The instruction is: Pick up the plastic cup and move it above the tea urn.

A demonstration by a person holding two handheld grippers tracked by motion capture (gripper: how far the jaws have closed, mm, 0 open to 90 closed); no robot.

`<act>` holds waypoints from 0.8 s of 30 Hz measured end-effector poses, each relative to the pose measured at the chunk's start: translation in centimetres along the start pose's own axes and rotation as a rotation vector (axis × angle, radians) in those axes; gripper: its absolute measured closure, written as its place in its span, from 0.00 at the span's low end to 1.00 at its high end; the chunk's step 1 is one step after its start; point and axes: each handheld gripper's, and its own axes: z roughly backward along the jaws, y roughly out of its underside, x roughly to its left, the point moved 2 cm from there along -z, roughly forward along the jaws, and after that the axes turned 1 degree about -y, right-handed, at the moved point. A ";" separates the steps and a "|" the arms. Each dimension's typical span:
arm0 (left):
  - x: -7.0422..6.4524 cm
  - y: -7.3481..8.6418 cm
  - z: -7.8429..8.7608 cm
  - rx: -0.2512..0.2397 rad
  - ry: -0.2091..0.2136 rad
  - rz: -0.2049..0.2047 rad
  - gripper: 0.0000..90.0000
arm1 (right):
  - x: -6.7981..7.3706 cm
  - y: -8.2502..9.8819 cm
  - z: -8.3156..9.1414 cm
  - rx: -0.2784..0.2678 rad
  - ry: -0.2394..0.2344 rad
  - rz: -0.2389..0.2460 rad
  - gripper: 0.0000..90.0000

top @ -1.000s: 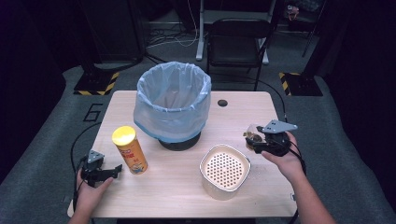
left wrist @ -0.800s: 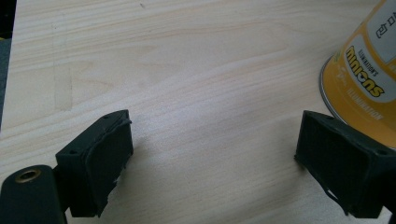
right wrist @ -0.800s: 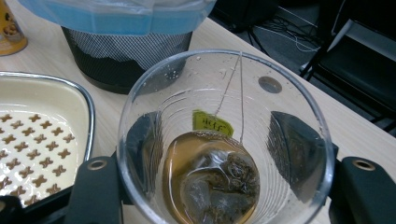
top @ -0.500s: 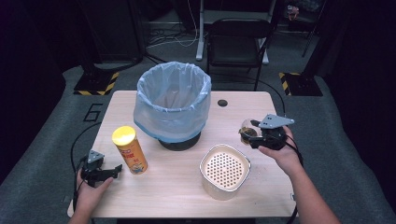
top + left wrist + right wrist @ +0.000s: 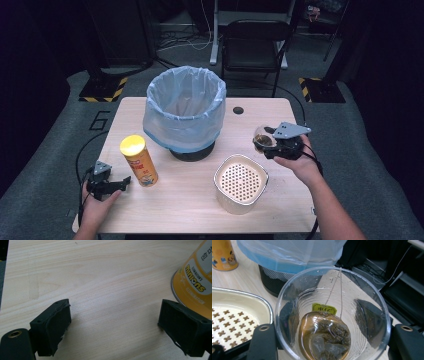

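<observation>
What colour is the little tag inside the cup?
Yellow-green. The tag sits above the tea bag in the clear cup, best in the right gripper view.

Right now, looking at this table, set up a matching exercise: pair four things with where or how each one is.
Things:
1. clear cup
2. yellow can
3. bin with blue liner
4. cream strainer box

Places or states:
A. at the table's middle back
B. held in the right gripper, tea bag inside
C. upright beside the open left gripper
D. at the front, right of centre

Pairs: 1-B, 2-C, 3-A, 4-D
</observation>
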 end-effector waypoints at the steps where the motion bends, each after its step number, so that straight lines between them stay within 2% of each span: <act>1: 0.0 0.0 0.0 0.000 0.000 0.000 0.12 | 0.2 -0.2 0.0 -0.003 -0.001 0.019 0.39; 4: 0.0 0.0 0.0 0.000 0.000 0.001 0.12 | 0.8 -0.7 0.2 -0.011 0.003 0.084 0.39; 5: 0.0 0.0 0.0 0.000 0.000 0.001 0.12 | 0.8 -0.7 0.2 -0.011 0.003 0.084 0.39; 6: 0.0 0.0 0.0 0.000 0.000 0.000 0.12 | 1.4 -1.0 0.3 -0.014 0.014 0.143 0.39; 10: 0.0 0.0 0.0 0.000 0.000 0.000 0.12 | 2.3 -1.6 0.5 -0.015 0.035 0.227 0.40; 11: 0.0 0.0 0.0 0.000 0.000 0.000 0.12 | 2.3 -1.6 0.5 -0.015 0.035 0.227 0.40; 13: 0.0 0.0 0.0 0.000 0.000 0.000 0.12 | 2.9 -2.0 0.5 -0.009 0.049 0.293 0.40; 20: 0.0 0.0 0.0 0.000 0.000 0.001 0.12 | 3.8 -2.3 0.3 0.010 0.075 0.388 0.40; 24: 0.0 0.0 0.0 0.000 0.000 0.000 0.12 | 4.2 -2.4 0.3 0.004 0.108 0.438 0.40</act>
